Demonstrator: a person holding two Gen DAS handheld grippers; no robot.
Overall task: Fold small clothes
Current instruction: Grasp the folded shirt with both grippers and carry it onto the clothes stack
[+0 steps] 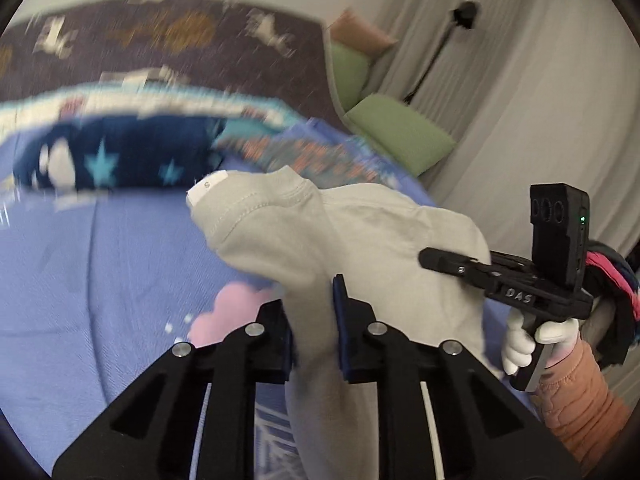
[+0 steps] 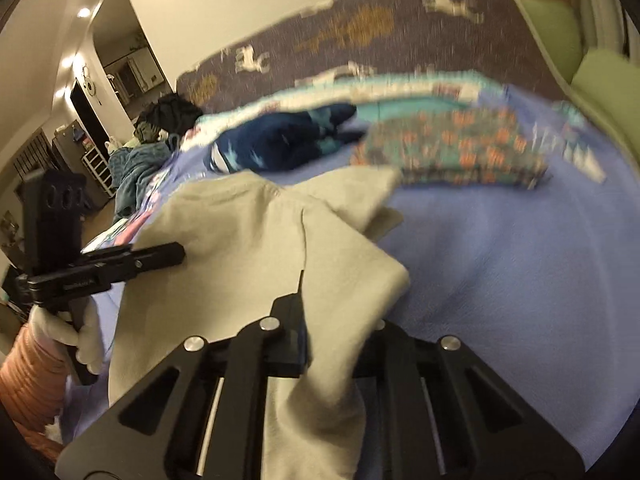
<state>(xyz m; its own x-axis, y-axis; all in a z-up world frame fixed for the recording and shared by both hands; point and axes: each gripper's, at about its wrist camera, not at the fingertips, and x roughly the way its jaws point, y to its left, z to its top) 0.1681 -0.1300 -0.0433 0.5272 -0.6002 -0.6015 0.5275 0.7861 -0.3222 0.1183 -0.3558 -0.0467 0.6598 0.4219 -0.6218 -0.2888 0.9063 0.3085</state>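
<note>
Left hand-held gripper [image 1: 314,322]: clenched on a bunched fold of the grey garment [image 1: 340,232], cloth pinched between both pads, close to the near edge of the bed.
Right hand-held gripper [image 2: 320,320]: clenched on another part of the same grey garment [image 2: 248,240]; one finger hidden under the cloth, so depth of the bite unclear.
Gloved hand [image 1: 520,344]: wrapped around the right grip, pink sleeve [image 1: 576,392] behind it.
Grey garment: held up off the blue bedspread [image 1: 100,260] between the two grips, near the bed's front edge; neck seam and a small white size tag [image 1: 208,188] turned upward, rest of it sagging and creased.
Step in hand, as judged: lifting and spreading the piece before laying it flat; no neat fold made yet.
Risk, slipping: thin bunched cloth in each grip; a quick pull apart likely to tug it free on one side.
Risk, crooked fold: grips set on a bunched middle rather than on corners, so an uneven lay-down probable.
Risk, collision: a wide swing liable to drag the hanging part over what lies further back.
Further back: dark blue star-print piece [image 2: 280,140] and floral folded piece [image 2: 452,148] toward the far edge of the bed.
Farthest: brown patterned headboard [image 1: 180,28] and green cushions [image 1: 396,132] at the far right corner.
</note>
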